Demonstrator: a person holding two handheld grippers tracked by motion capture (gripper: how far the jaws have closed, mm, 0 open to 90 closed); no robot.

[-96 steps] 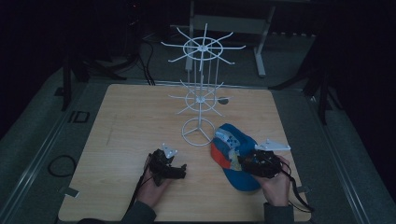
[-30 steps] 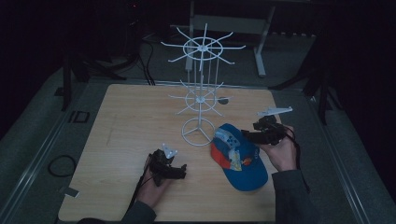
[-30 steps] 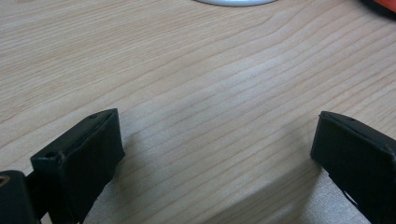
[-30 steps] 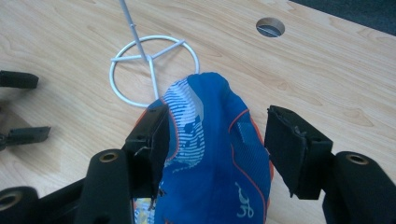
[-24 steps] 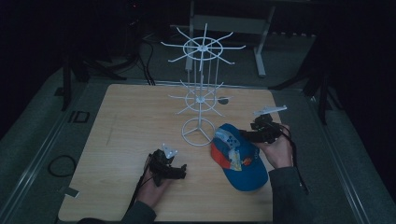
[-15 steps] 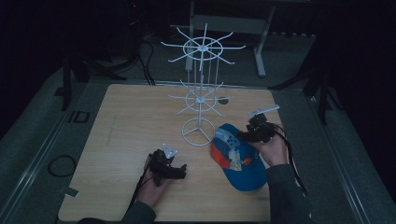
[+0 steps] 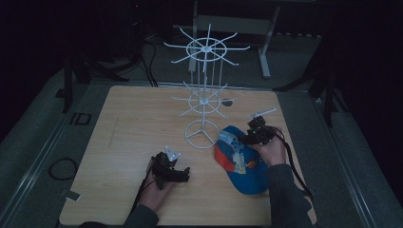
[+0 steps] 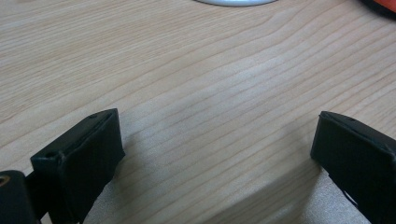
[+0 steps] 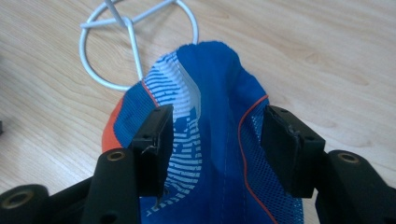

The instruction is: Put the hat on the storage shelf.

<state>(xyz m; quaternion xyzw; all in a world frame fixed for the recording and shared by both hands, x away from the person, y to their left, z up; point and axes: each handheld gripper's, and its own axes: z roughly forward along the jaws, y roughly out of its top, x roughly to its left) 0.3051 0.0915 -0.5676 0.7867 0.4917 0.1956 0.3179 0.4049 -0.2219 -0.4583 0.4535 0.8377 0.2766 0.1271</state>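
On the wooden table [image 7: 133, 123], near its middle, stands a white wire display rack [image 7: 205, 90] with two tiers of radiating arms; its ring base [image 9: 135, 42] rests flat on the wood. Just right of that base lies a blue cap [image 7: 240, 159] with orange and white panels; in the right gripper view the cap's rear edge touches or overlaps the ring, and blue mesh shows on one side of the crown.

Right gripper [image 7: 251, 137]: held in the person's right hand [image 7: 272, 151] over the far end of the cap; jaws parted to a moderate gap, one on each side of a raised ridge of blue fabric [image 9: 215, 116]; pads are close to the cloth but a gap shows on both sides, so nothing is clamped; whether the jaw tips touch the fabric below cannot be told.

Left gripper [image 7: 178, 175]: held in the left hand [image 7: 157, 192] low at the near-centre of the table, well apart from the cap; jaws spread wide with bare wood grain between them; it has hold of nothing; the rack's base edge shows at the top of the left gripper view.

Room around the table is dark; cables [image 7: 59, 166] lie on the grey floor at left.
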